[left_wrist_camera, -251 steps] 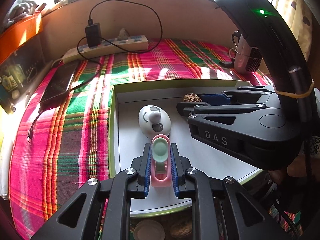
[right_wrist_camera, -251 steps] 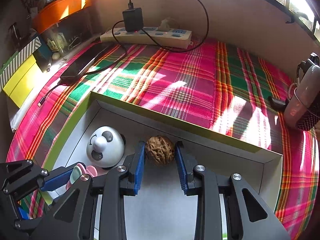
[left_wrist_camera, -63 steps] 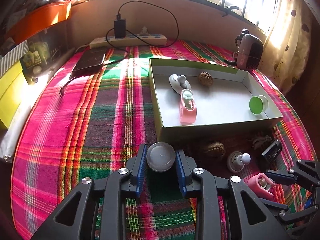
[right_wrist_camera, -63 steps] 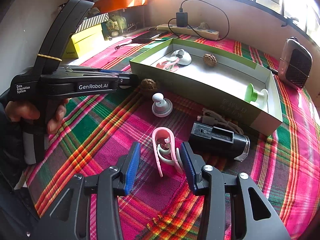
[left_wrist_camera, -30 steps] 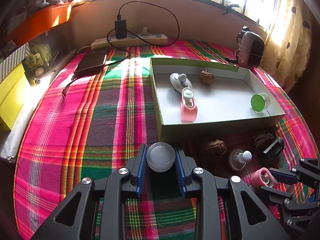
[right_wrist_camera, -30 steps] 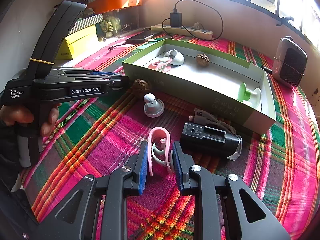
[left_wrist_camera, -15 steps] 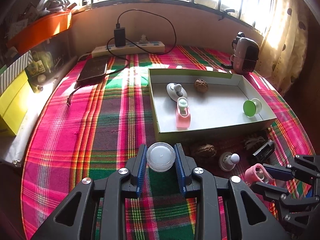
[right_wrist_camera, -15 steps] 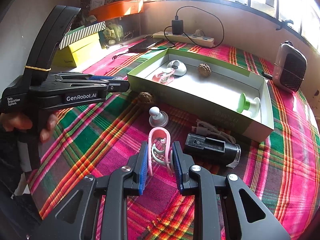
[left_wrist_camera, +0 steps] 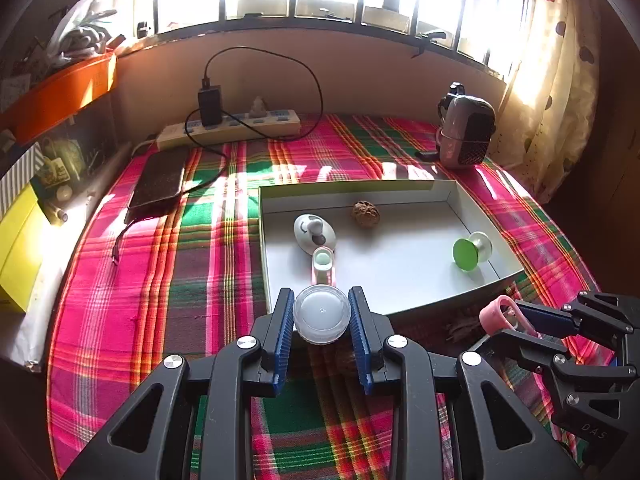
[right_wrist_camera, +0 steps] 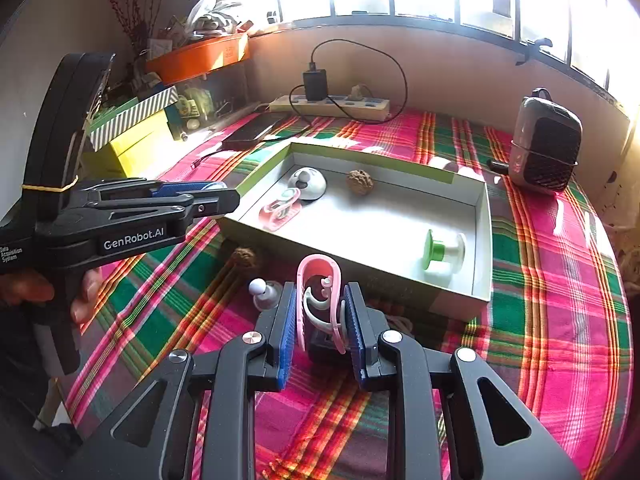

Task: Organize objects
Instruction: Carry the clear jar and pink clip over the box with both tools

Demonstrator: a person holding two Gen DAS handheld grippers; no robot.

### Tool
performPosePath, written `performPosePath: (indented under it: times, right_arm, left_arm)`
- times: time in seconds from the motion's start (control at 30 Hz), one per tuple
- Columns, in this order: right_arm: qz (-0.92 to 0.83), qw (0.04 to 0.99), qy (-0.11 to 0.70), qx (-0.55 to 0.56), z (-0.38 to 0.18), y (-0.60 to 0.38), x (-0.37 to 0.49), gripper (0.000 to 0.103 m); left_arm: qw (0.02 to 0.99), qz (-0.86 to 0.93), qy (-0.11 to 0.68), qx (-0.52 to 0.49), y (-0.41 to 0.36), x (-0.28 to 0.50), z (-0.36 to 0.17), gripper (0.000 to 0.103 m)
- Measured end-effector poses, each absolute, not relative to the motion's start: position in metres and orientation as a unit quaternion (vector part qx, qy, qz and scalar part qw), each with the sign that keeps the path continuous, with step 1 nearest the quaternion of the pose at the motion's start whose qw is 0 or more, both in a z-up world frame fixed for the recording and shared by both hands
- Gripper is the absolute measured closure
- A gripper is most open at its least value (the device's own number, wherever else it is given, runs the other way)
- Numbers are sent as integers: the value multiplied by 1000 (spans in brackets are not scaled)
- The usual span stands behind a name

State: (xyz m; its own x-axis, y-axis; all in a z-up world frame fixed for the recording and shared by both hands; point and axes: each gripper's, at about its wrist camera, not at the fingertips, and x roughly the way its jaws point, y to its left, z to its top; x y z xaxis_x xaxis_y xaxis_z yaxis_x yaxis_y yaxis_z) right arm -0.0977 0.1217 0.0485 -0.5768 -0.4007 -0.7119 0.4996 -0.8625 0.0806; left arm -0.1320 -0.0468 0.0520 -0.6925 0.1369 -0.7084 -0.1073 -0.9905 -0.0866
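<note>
My left gripper [left_wrist_camera: 321,297] is shut on a round translucent white cap [left_wrist_camera: 322,316], held above the plaid cloth at the near edge of the white box [left_wrist_camera: 348,186]. My right gripper [right_wrist_camera: 320,292] is shut on a pink loop clip [right_wrist_camera: 318,260], lifted off the cloth in front of the box [right_wrist_camera: 360,158]. In the box lie a panda-faced dome [left_wrist_camera: 314,232], a walnut [left_wrist_camera: 365,213], a pink-and-green clip [left_wrist_camera: 323,266] and a green spool [left_wrist_camera: 466,254]. On the cloth sit another walnut [right_wrist_camera: 245,258] and a white knob [right_wrist_camera: 264,294]; a black device is mostly hidden under the clip.
A power strip [left_wrist_camera: 228,128] with a charger and a phone [left_wrist_camera: 160,178] lie at the back left. A grey heater-like device [left_wrist_camera: 466,136] stands at the back right. Yellow boxes [right_wrist_camera: 132,140] and an orange tray [right_wrist_camera: 200,54] line the left side.
Both grippers have risen from the cloth, each with its object still held. The left one has also come closer to the box's near edge.
</note>
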Motion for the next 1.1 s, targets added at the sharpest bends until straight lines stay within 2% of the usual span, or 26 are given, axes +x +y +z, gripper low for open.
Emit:
performPosePath:
  times: [0.57, 1.1]
  right_arm:
    - [-897, 202, 30, 392, 63, 140, -178, 78]
    - [-878, 200, 27, 434, 38, 122, -246, 78]
  left_arm:
    - [98, 912, -14, -397, -13, -185, 49, 78]
    - [94, 901, 2, -424, -1, -224, 22, 78]
